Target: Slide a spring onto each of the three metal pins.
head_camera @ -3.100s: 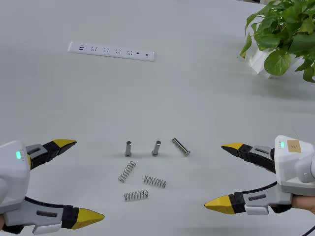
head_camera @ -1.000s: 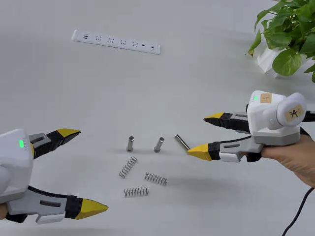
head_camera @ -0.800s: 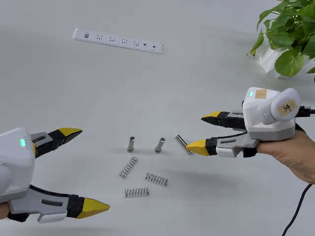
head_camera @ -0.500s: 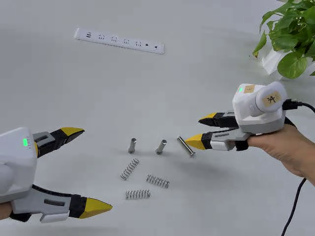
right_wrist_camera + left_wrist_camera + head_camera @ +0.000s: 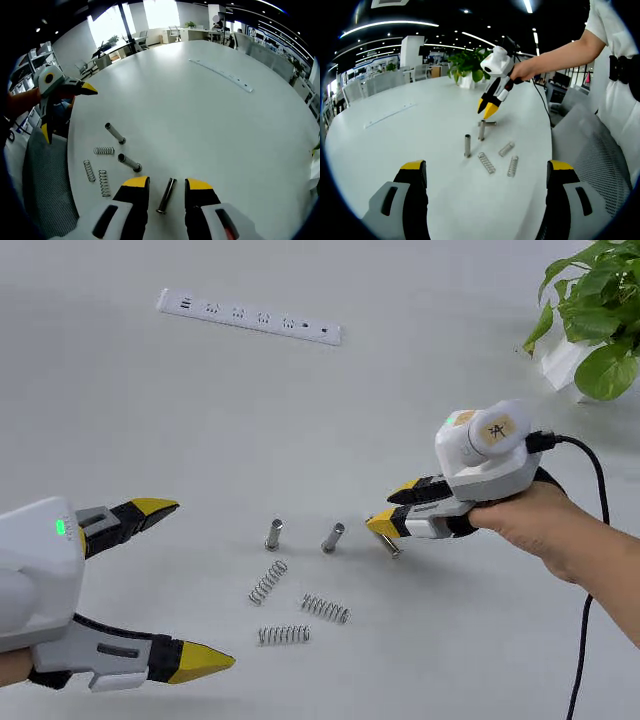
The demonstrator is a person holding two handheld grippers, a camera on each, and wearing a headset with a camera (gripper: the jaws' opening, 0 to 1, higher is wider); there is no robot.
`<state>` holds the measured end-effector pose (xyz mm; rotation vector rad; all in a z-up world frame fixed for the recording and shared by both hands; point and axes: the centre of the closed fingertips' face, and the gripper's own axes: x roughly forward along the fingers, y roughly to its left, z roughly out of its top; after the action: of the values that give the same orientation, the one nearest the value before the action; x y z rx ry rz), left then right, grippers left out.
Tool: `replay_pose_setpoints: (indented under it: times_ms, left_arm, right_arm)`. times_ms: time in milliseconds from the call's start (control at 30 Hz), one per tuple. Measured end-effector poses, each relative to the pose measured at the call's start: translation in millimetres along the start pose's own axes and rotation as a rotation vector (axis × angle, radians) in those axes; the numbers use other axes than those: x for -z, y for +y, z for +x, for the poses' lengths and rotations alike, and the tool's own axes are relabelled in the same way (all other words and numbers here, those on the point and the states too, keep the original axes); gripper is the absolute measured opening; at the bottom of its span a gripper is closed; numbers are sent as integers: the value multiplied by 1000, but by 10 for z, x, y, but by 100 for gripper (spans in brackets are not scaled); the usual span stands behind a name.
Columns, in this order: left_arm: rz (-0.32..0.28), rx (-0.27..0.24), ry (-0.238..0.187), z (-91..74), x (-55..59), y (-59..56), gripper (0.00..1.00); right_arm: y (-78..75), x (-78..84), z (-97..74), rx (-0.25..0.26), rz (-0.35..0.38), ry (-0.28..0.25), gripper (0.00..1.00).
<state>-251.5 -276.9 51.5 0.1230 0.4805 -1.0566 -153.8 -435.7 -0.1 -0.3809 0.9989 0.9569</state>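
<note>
The right claw (image 5: 390, 508) has come in and dropped low over the lying pin (image 5: 166, 195), so the first pick-up looks close. Its jaws sit on either side of the pin, a little apart and, I think, not pinching it yet, with the hand tipped down toward the surface (image 5: 300, 420). The left claw (image 5: 190, 583) waits spread wide, left of the three springs (image 5: 325, 609) and two standing pins (image 5: 273, 534).

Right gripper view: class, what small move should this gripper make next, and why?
Probably close the right gripper on the lying pin. Its jaws stand apart, one on each side of that pin, which lies flat on the table between the yellow tips. It likely needs to be gripped and lifted before a spring can slide onto it.
</note>
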Motion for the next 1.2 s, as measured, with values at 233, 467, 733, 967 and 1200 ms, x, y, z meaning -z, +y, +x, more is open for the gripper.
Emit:
replay_pose_setpoints:
  times_ms: [233, 467, 733, 967, 1200]
  left_arm:
    - [-8, -5, -2, -10, 22, 19, 99]
    - [-17, -6, -1, -5, 47, 27, 99]
    - [-20, -5, -2, -5, 57, 34, 99]
    - [-24, -5, -3, -9, 70, 29, 99]
    - [-26, -6, -3, -9, 75, 24, 99]
  right_arm:
    - [-166, 94, 189, 11, 18, 47, 19]
    - [-136, 135, 224, 15, 42, 79, 17]
    - [-172, 174, 272, 25, 48, 107, 12]
    - [-172, 199, 304, 34, 53, 124, 8]
    - [-175, 205, 329, 42, 56, 128, 6]
